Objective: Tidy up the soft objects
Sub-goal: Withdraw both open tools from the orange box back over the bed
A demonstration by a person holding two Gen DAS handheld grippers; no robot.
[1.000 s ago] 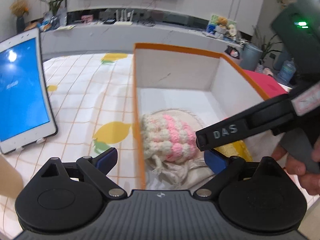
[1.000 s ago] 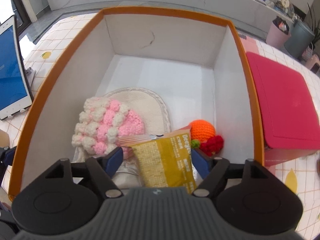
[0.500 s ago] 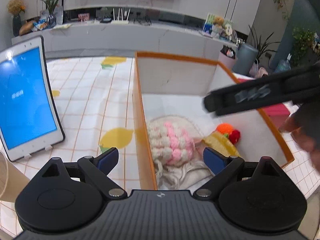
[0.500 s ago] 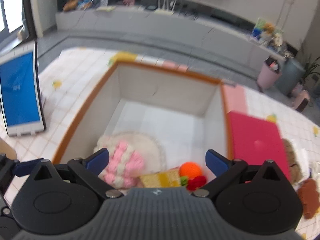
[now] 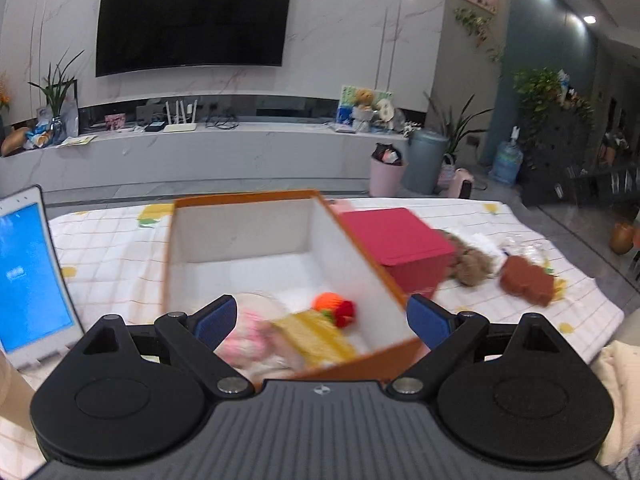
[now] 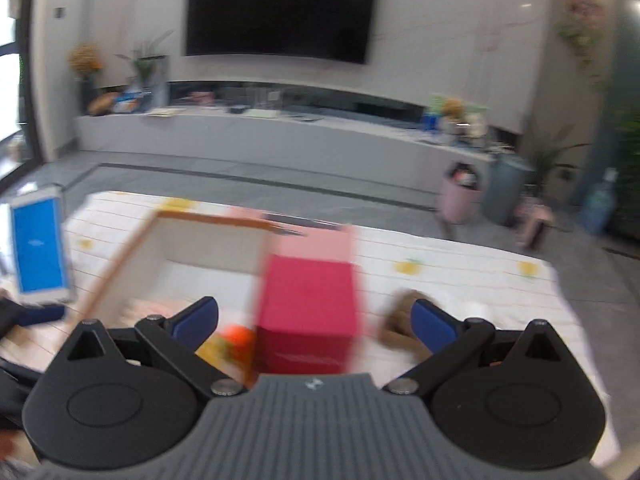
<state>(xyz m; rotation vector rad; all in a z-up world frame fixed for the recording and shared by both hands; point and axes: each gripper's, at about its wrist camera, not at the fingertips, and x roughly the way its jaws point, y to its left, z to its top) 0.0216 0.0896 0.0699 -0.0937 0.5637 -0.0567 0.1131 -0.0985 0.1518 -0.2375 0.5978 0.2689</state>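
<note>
Our left gripper [image 5: 320,318] spread and empty above the orange box [image 5: 374,262], our right gripper [image 6: 314,318] spread and empty, yellow packet [image 5: 316,336] in the box's near end beside the pink knit [image 5: 244,340], brown plush [image 5: 472,266] on the table's right edge.

left gripper [image 5: 320,318]: fingers spread, empty | right gripper [image 6: 314,320]: fingers spread, empty
</note>
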